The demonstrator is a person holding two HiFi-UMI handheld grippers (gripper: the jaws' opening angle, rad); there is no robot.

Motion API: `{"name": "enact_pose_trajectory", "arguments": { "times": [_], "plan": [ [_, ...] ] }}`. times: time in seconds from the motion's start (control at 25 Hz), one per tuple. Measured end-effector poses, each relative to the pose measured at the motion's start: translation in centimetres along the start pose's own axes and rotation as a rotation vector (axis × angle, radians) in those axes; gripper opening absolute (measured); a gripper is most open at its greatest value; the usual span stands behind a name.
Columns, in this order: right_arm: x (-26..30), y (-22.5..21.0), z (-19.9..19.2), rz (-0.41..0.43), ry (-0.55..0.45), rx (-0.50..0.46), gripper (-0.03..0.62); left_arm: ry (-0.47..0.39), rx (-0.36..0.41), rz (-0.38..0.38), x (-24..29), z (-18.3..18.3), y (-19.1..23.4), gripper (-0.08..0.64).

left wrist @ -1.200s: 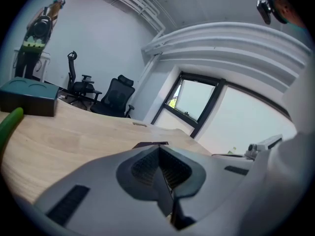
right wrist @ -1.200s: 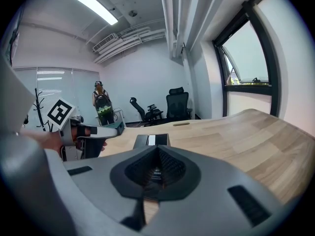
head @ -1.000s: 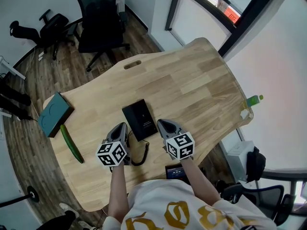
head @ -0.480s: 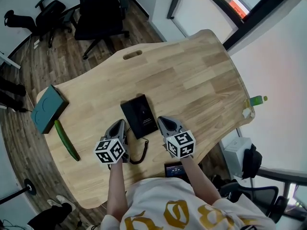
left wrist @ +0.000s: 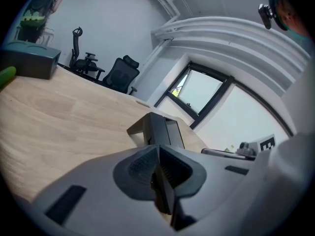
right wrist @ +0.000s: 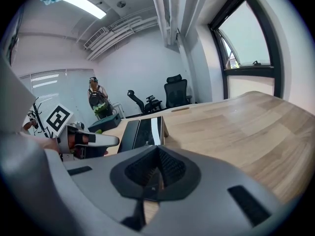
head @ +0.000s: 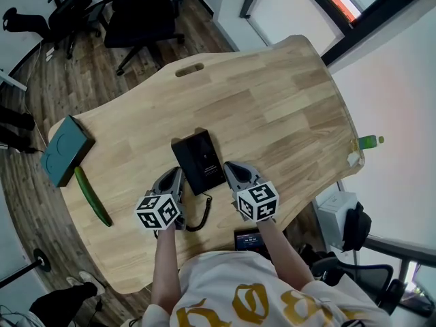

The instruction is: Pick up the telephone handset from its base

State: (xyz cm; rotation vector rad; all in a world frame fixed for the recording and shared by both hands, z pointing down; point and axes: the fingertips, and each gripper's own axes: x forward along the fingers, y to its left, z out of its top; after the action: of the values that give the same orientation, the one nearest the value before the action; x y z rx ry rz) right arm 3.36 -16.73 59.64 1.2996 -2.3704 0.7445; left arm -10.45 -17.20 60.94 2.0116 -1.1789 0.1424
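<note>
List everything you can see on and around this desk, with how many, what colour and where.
table: one, light wood, fills the middle of the head view
telephone: one, black, mid-table, handset on its base, just ahead of both claws
cord: one, black, coiled, runs from the telephone toward the near edge, between the claws
box: one, teal, at the table's left edge
cucumber: one, green, beside the box, nearer the person
bottle: one, green, past the table's right edge
chairs: two, black, on the floor beyond the far edge
left claw: one, grey, shut and empty, left of the telephone
right claw: one, grey, shut and empty, right of the telephone
</note>
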Motion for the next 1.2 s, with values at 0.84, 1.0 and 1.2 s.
{"name": "enact_pose_trajectory", "arguments": {
  "times": [0.84,1.0,1.2],
  "plan": [
    [0.9,-0.3,-1.6,0.017,0.041,0.025,0.005,0.117,-0.065,-0.120,3.0,-2.2,-0.9,0.155],
    [0.8,0.3,-1.2,0.029,0.032,0.014,0.005,0.104,-0.036,-0.096,2.4,-1.9,-1.2,0.120],
    [0.1,0.3,-1.1,0.026,0.028,0.005,0.005,0.090,-0.050,-0.065,1.8,-1.9,-0.9,0.117]
  ]
}}
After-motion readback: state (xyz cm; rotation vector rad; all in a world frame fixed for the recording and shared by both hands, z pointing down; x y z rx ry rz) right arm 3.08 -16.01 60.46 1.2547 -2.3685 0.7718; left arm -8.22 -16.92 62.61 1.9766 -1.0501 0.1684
